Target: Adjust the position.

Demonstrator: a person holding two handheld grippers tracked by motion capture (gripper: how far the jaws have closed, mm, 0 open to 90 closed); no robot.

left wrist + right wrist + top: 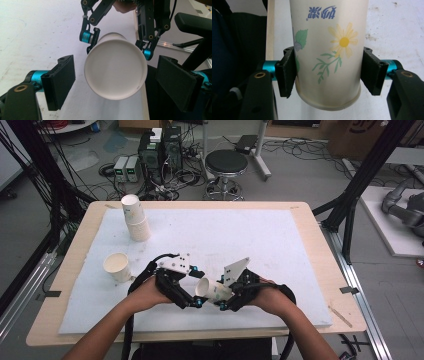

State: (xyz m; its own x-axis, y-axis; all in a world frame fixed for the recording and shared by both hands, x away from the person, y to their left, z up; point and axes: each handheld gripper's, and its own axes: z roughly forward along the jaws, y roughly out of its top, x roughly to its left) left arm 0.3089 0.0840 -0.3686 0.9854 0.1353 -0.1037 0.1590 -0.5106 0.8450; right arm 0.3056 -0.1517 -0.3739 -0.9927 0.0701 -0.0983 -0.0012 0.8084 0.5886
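A white paper cup [214, 290] with a daisy print lies level above the table's front middle, and my right gripper [221, 293] is shut on its sides. In the right gripper view both black pads [287, 72] press the cup's [329, 37] printed wall. My left gripper [197, 286] faces it from the left and is open. In the left gripper view one round end of the cup [116, 70] sits between my wide jaws with a gap on each side, and the right gripper [118, 43] holds it farther back.
A short stack of paper cups [135, 217] stands at the back left of the white foam board [260, 235]. A single cup [117, 266] sits at the left. The wooden table edge [320, 235] frames the board. A black stool [226, 162] stands beyond the table.
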